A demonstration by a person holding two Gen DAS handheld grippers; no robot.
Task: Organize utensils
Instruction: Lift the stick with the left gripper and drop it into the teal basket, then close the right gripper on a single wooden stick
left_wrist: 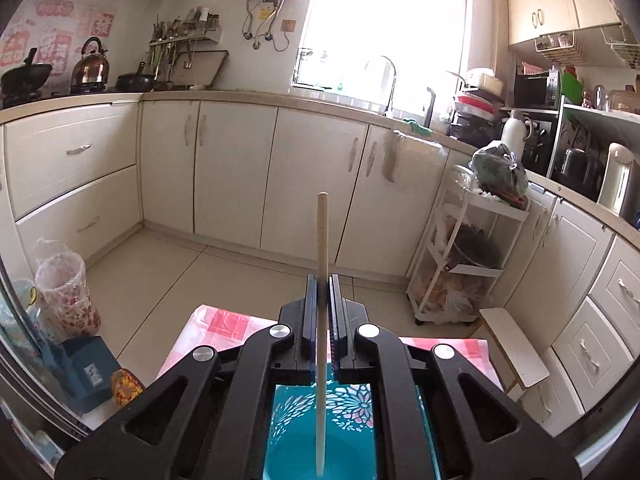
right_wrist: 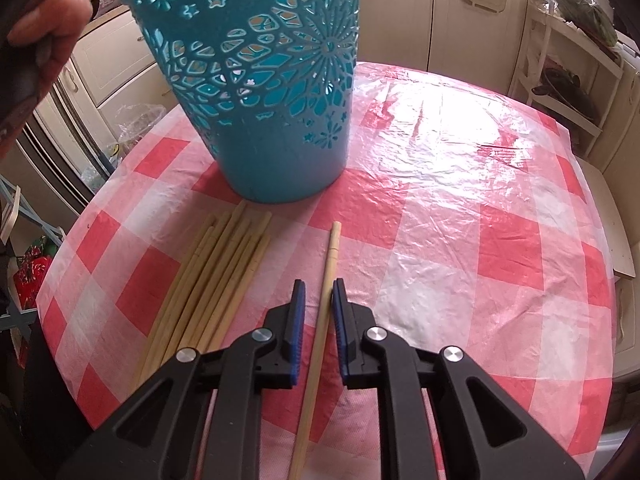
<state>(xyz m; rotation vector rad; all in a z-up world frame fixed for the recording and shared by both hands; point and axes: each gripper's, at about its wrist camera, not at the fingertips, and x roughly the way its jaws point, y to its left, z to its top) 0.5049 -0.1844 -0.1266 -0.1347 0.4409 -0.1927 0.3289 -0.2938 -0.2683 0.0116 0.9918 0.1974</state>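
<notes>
Pale wooden chopstick (left_wrist: 322, 264) clamped upright between the blue pads of the left gripper (left_wrist: 322, 280), lower tip hanging over the open mouth of the teal basket (left_wrist: 352, 404); tip itself cut off by the bottom edge of the left wrist view. Basket rim mostly hidden there behind the black gripper frame.

Second single chopstick (right_wrist: 329, 264) flat on the red-and-white checked tablecloth (right_wrist: 500, 240), between the parted pads of the right gripper (right_wrist: 319, 286); right pad just beside it, left pad clear, no squeeze visible. Near end out of frame. Bundle of chopsticks (right_wrist: 216, 272) just left, fanned, far tips near the basket's base, count hard to make out.

Basket plastic, floral cut-outs. Person's hand (right_wrist: 44, 20) at the upper left corner, partly cropped. Pink wall stickers (left_wrist: 56, 40) with characters, unreadable.
</notes>
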